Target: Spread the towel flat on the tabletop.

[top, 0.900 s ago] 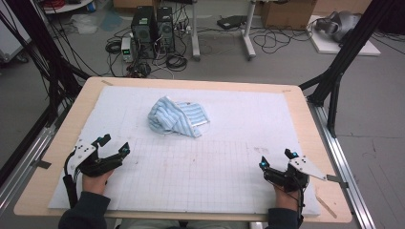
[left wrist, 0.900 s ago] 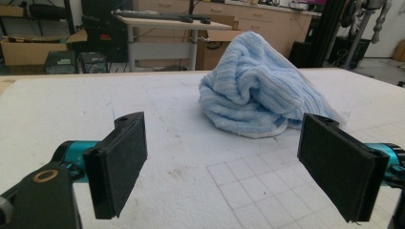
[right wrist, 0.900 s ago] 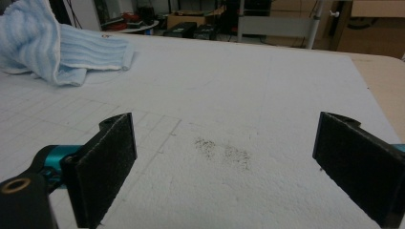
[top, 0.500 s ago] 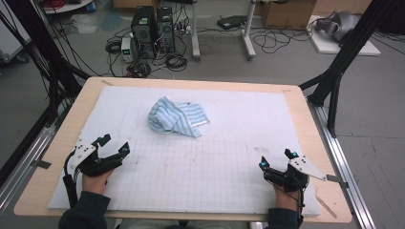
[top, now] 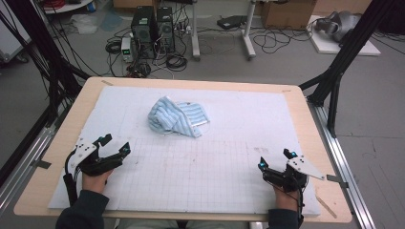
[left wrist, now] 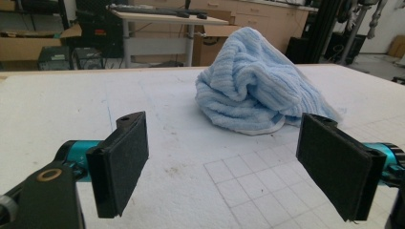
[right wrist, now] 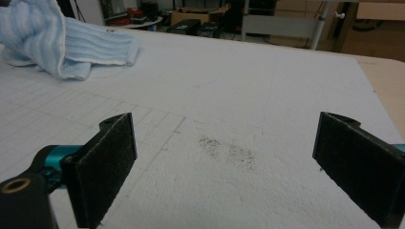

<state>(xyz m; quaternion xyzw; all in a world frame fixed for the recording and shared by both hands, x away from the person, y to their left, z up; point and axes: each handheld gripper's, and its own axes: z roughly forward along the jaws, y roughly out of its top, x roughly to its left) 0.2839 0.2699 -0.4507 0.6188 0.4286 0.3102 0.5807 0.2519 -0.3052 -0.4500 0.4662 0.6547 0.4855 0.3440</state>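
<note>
A crumpled light-blue striped towel (top: 177, 117) lies in a heap on the white gridded mat (top: 215, 157), a little left of centre toward the far side. My left gripper (top: 114, 144) rests near the mat's front left corner, jaws wide open and empty; in the left gripper view the towel (left wrist: 258, 90) sits ahead between the two black pads (left wrist: 119, 167). My right gripper (top: 277, 160) rests near the front right, open with nothing between its jaws; in the right gripper view the towel (right wrist: 57, 43) lies far off at the upper left.
The mat covers a wooden table (top: 57, 157) with bare edges left and right. Black frame posts (top: 344, 62) stand at the table's far corners. Computers (top: 153, 24) and cables lie on the floor behind. A faint dark smudge (right wrist: 229, 150) marks the mat.
</note>
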